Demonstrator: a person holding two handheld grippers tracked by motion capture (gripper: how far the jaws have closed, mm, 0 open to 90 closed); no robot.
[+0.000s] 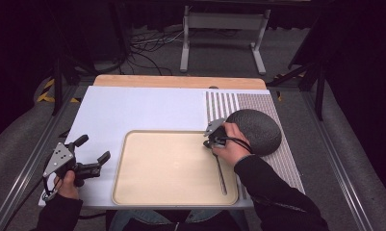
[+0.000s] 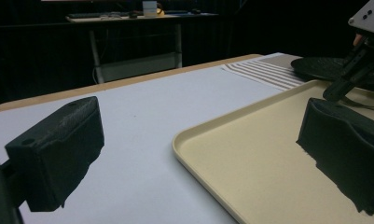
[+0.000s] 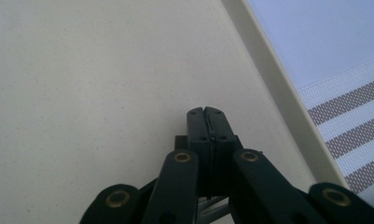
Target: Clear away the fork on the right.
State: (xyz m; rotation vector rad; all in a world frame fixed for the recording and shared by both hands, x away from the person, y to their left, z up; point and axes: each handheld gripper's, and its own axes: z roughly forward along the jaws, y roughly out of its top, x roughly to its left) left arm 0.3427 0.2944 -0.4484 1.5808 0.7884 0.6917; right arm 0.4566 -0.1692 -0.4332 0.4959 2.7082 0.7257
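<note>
Held the right gripper low over the far right corner of the beige tray, jaws pressed flat together with nothing between them. Seen along those closed jaws: bare tray floor beneath and ahead, the tray's rim just to one side, white table surface and a striped mat beyond that rim. Lay just beside this gripper, on the striped mat: a dark rounded object, close behind the holding hand. Kept the left gripper well apart, outside the tray's left edge, jaws spread wide and empty, one over white table, the other over the tray.
</note>
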